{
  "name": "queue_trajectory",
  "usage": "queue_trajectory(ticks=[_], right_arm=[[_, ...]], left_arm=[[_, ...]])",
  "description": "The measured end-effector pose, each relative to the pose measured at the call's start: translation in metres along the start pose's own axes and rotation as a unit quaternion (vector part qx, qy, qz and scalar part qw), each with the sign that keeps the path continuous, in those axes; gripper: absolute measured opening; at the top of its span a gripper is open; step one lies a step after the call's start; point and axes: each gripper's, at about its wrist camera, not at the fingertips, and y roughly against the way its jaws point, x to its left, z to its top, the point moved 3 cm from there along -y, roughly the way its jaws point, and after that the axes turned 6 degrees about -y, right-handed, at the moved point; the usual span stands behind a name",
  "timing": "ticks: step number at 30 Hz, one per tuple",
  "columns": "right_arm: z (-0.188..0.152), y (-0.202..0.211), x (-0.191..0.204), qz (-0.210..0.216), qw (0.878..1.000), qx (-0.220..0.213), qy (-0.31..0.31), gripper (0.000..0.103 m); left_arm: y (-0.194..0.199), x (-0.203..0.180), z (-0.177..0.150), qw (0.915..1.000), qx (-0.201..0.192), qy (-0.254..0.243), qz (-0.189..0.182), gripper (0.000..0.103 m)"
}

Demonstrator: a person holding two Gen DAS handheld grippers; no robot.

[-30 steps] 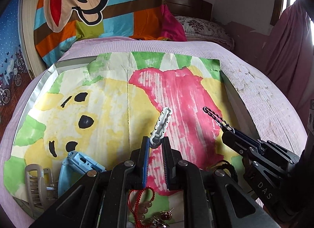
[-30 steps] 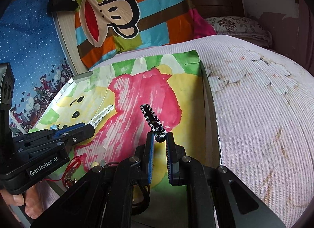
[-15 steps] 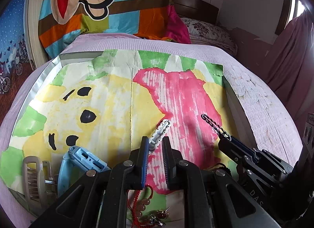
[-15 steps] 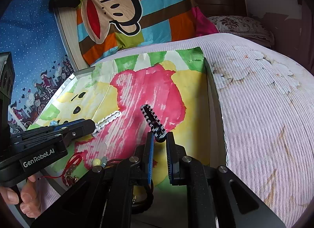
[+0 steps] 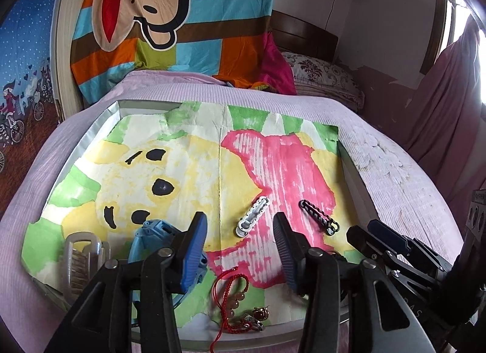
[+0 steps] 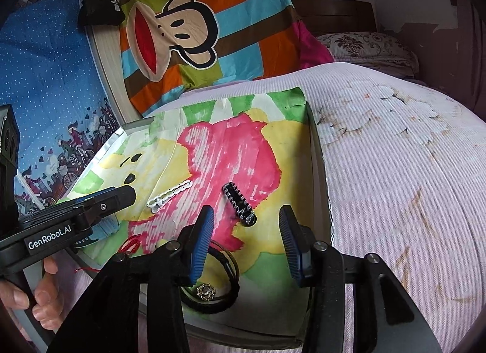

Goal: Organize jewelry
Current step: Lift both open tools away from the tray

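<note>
Left wrist view: two hair clips lie freed on the painted paper, both grippers parted and empty.

The white hair clip lies on the pink patch between the left gripper's blue pads, touched by neither; its jaws have just been opening. The black hair clip lies just right of it, ahead of the right gripper, whose jaws have also just been opening, with the clip's near end between the tips and untouched. Only the left view shows the blue claw clip, the clear claw clip and the red beaded cord — only the right view shows the black bangle with a crystal ring, and the hand gripping the left tool. All lie on the paper-lined tray on the lilac bedspread.
</note>
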Motion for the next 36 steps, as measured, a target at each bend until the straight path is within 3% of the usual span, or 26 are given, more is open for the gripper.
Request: queue_trajectory(ticks=[3, 9, 12, 17, 25, 36], right_arm=[[0.001, 0.011, 0.001, -0.002, 1.0, -0.015, 0.006, 0.049], [0.004, 0.041, 0.002, -0.005, 0.999, -0.052, 0.008, 0.063], [0.005, 0.056, 0.005, -0.007, 0.998, -0.069, 0.012, 0.071], [0.003, 0.083, 0.012, -0.004, 0.996, -0.092, 0.019, 0.085], [-0.009, 0.124, 0.028, -0.001, 0.991, -0.129, 0.033, 0.098], [-0.039, 0.167, 0.038, -0.001, 0.987, -0.158, 0.037, 0.102]], left_arm=[[0.017, 0.003, 0.001, 0.9995, -0.027, 0.004, 0.017, 0.069], [0.049, 0.006, -0.002, 0.9968, -0.067, -0.013, 0.041, 0.089], [0.062, 0.009, -0.006, 0.9953, -0.081, -0.015, 0.051, 0.095], [0.085, 0.012, -0.012, 0.9918, -0.103, -0.023, 0.072, 0.101], [0.124, 0.015, -0.027, 0.9862, -0.142, -0.031, 0.079, 0.103], [0.161, 0.025, -0.06, 0.9833, -0.154, -0.035, 0.09, 0.103]])
